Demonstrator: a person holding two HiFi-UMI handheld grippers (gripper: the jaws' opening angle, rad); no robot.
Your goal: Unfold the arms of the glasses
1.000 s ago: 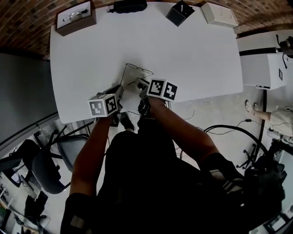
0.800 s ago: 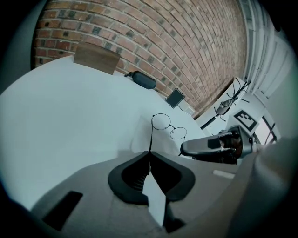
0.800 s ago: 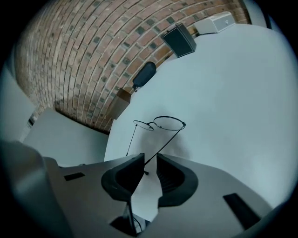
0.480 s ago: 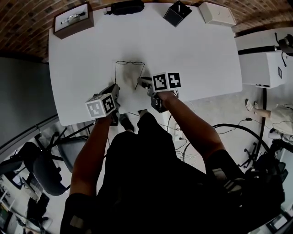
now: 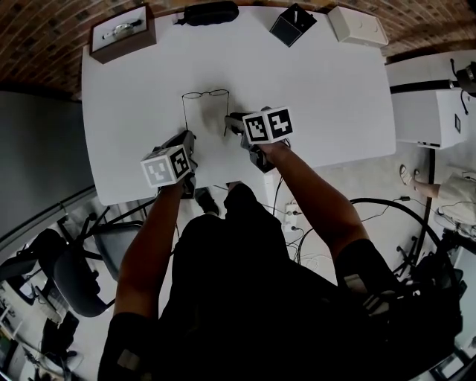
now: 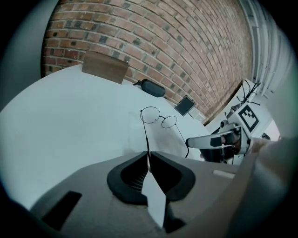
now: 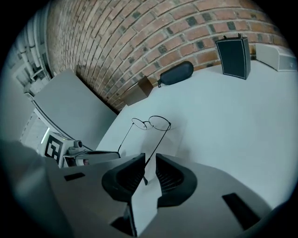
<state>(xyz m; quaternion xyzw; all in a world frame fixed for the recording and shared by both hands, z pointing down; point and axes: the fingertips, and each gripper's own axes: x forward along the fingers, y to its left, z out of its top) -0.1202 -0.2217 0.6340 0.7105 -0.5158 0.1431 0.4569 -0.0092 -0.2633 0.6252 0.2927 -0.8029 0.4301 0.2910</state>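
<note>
Thin wire glasses (image 5: 206,94) with round lenses rest on the white table (image 5: 320,89), with both arms running back toward me. My left gripper (image 5: 187,139) is shut on the tip of the left arm, which is pinched between its pads (image 6: 148,155). The glasses (image 6: 159,117) lie just ahead of it. My right gripper (image 5: 231,123) has just been closing. The other arm's tip lies between its jaws (image 7: 150,160) against one pad, with a gap still showing. The lenses (image 7: 151,123) stand beyond.
Along the far edge stand a wooden box (image 5: 123,28), a black glasses case (image 5: 210,11), a small black box (image 5: 292,22) and a white box (image 5: 357,24). The table's near edge runs just under both grippers.
The glasses have shifted away and to the left and squared up, and their arms now spread apart. The right gripper rolled and moved right. The left gripper shifted slightly.
</note>
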